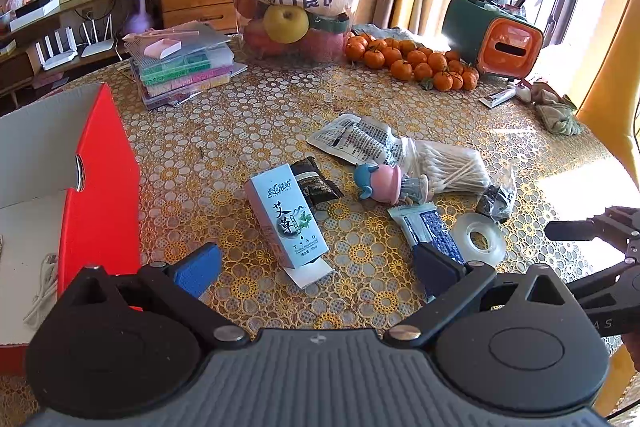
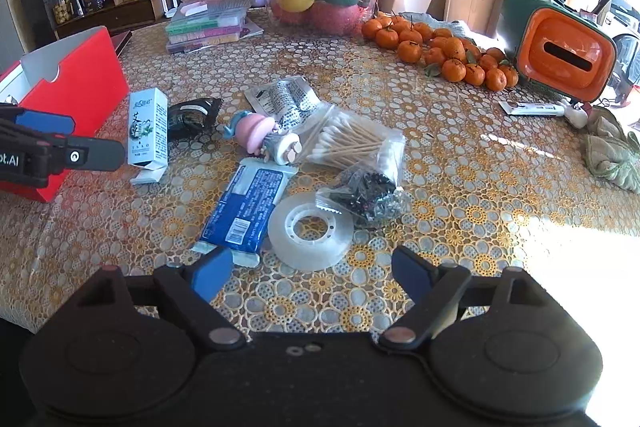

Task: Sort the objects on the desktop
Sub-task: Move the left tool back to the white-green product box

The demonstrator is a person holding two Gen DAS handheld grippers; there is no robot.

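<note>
You hold both tools wide open and empty. The left tool [image 1: 316,267] hovers low over the bench [image 1: 224,131], and the white carton [image 1: 286,215] lies just ahead of it, between the lines of its two fingers. The right tool [image 2: 310,273] hovers the same way, with the tape roll [image 2: 310,233] just in front of it and the blue packet [image 2: 248,205] touching that roll on the tool's left.

The sorting looks hardly begun. The red box [image 1: 100,183], open, stands to the left of the left tool; inside I can see only a white cable [image 1: 42,287], though most of its inside is out of view. The small things are all loose in one heap ahead of both tools: the black sachet [image 2: 192,117] behind the carton, the pink figure [image 2: 260,137], the swab bag [image 2: 352,141], the printed pouch [image 2: 284,99] under it, and the bag of dark bits [image 2: 366,197] beside the roll. So I judge that almost everything is left to do, and the carton seems the nearest piece for your left tool.
</note>
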